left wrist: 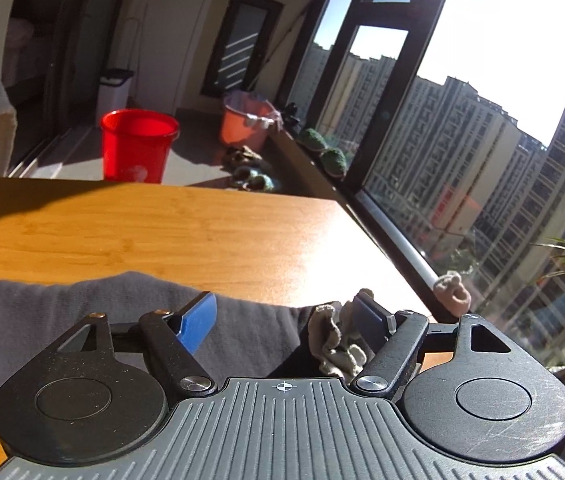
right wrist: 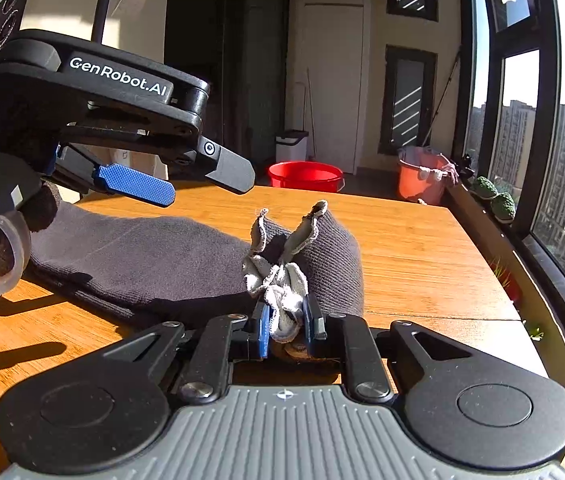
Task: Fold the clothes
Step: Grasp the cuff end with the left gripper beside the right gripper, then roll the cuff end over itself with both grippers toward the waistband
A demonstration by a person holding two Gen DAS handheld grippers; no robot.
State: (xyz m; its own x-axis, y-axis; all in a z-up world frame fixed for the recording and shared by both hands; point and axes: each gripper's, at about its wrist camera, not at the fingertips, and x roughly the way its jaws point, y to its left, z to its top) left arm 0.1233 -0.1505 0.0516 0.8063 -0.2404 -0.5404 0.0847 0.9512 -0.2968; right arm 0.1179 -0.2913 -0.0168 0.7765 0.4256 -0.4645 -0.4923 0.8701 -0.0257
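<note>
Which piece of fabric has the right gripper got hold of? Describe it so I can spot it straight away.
On the wooden table by the big window lies a long dark grey garment. At its end nearest the window, a crumpled pale grey edge sticks up, pinched in the right gripper. It is the only light, frayed-looking fabric there.

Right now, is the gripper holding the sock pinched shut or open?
Shut. The right gripper has both blue pads squeezing the grey sock's bunched pale cuff, with no gap beside the fabric.
</note>
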